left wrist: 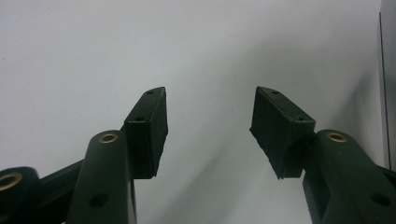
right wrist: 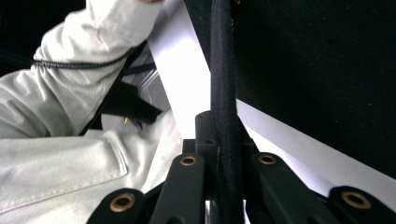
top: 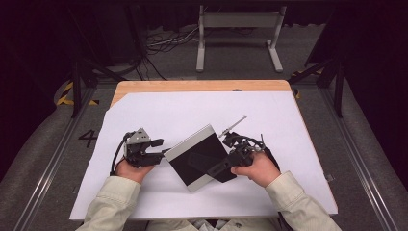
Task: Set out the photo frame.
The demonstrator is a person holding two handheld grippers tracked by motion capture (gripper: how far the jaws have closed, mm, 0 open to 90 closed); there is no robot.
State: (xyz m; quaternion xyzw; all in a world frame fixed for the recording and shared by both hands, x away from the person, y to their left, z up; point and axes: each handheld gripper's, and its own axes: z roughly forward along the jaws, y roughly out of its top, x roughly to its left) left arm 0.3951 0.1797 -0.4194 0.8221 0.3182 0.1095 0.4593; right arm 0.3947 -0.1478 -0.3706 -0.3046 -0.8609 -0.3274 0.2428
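So the right gripper (top: 222,167) is clamped on something thin and black. In the right gripper view the jaws are pinched tight on a dark edge (right wrist: 223,93) that runs straight up between them. From the high view I read it as the dark flap of the flat box (top: 199,156) in the middle of the white sheet (top: 159,115). The box sits tilted like a diamond, with a pale grey rim and a black face.

The left gripper (top: 161,153) is wide open and holds nothing. It's parked just left of the box, tips pointing at its left corner, and I can't tell if they touch it. In the left gripper view the pads (left wrist: 149,130) are well apart over bare white sheet, with a sliver of the box's edge at the far right.

What could go wrong, I'd guess:
- The grip is on a thin edge, so a sideways pull could let it slide out of the jaws.
- Nothing pins the box down, so lifting the flap may drag or spin the whole box across the sheet.
- The sheet itself could shift on the surface (top: 192,85) if the box drags.

As for contents, I can't see inside the box at all, it's just black. A thin metal rod (top: 234,124) lies just beyond the box's upper right side.
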